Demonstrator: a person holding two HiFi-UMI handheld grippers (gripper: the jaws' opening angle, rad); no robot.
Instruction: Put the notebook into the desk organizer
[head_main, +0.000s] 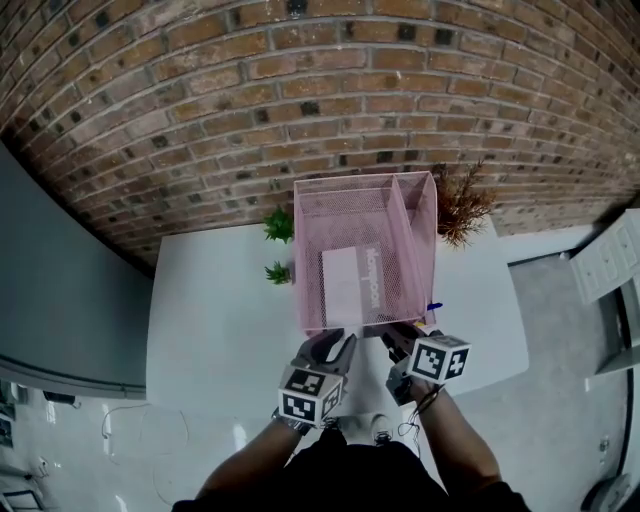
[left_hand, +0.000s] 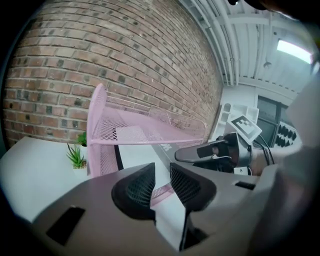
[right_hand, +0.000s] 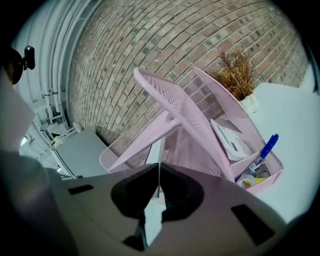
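notebook (head_main: 345, 280): 1, in the big bay of the 1 desk organizer (head_main: 345, 181)
axis: long side runs from you toward the brick wall (head_main: 300, 90), lettered band on its right
near end: at the front rim, by your 2 claws
left gripper (left_hand: 160, 185): released, jaws apart
right gripper (right_hand: 159, 185): clenched on the notebook's thin near edge
extras: 2 green plants (head_main: 280, 225), 1 dried plant (head_main: 462, 205), 1 blue pen (right_hand: 267, 147)

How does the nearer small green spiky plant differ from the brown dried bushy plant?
Colour: the nearer small green spiky plant is fresh green, the brown dried bushy plant rust-brown. Side: green stands left of the pink wire-mesh desk organizer in the head view, brown right. Size: brown is bigger and bushier. Both stand on the white table.
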